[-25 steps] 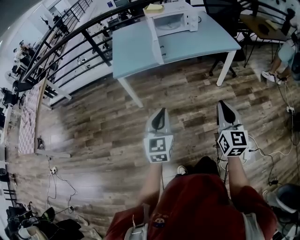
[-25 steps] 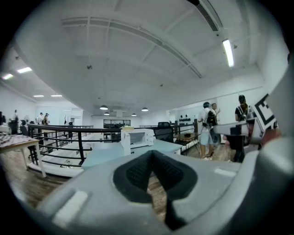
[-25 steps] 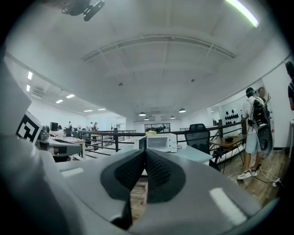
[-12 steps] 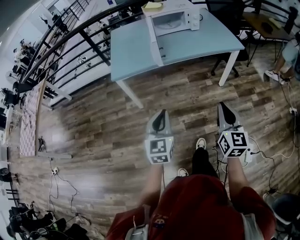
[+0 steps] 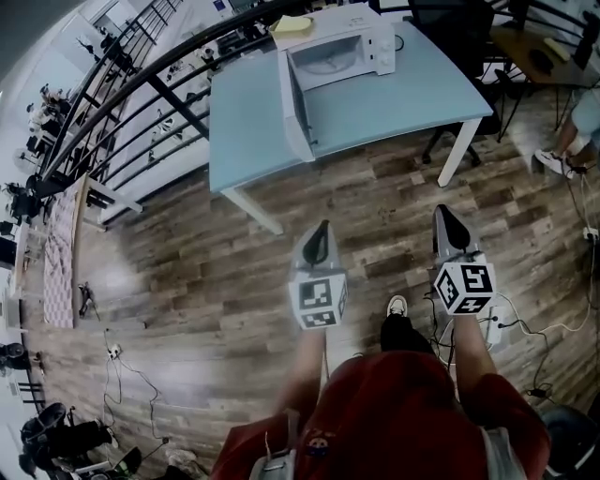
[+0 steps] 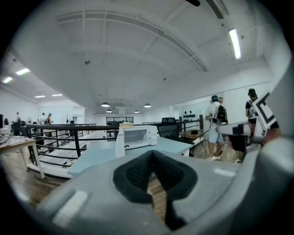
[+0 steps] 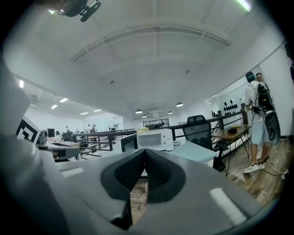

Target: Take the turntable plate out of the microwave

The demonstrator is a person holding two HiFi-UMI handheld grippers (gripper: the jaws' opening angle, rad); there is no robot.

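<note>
The white microwave (image 5: 342, 45) stands at the far edge of a pale blue table (image 5: 384, 103), its door (image 5: 294, 105) swung wide open to the left. The cavity shows pale; the turntable plate inside is too small to make out. The microwave also shows ahead in the left gripper view (image 6: 138, 137) and in the right gripper view (image 7: 156, 139). My left gripper (image 5: 322, 226) and right gripper (image 5: 443, 209) are held side by side over the wooden floor, well short of the table. Both are shut with nothing between the pads (image 6: 138, 172) (image 7: 156, 167).
A black railing (image 5: 141, 103) runs behind and to the left of the table. A black office chair (image 5: 441, 19) and a wooden desk (image 5: 534, 47) stand at the back right. People stand at the right (image 6: 215, 124) (image 7: 257, 114). Cables (image 5: 131, 375) lie on the floor at left. A yellow pad (image 5: 291, 23) lies on the microwave.
The table and microwave have come nearer and lower in the head view as I walk toward them. Both grippers stay shut and hold their places before me.
</note>
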